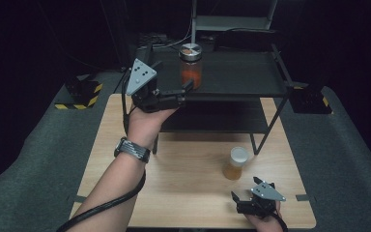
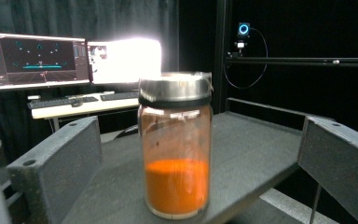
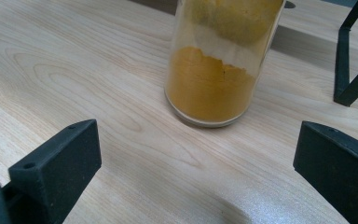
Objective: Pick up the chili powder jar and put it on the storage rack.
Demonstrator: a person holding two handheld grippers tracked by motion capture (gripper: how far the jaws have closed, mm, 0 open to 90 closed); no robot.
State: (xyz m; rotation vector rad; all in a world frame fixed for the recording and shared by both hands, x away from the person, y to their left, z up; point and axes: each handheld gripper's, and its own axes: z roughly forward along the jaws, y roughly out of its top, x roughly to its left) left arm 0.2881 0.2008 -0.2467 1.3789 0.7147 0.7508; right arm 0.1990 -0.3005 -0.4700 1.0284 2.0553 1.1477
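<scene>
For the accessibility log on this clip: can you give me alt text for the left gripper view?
A glass jar with a metal lid, about a third full of orange powder, stands upright on a black shelf between the left gripper's two open black jaws, touching neither. Behind it, two monitors glow above a keyboard in a dark room.

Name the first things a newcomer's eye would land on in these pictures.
First, the metal-lidded jar of orange powder standing on the black shelf's top tier, with the left gripper open right at it. Then the white-lidded jar of yellow-orange powder on the wooden table, ahead of the open right gripper.
</scene>
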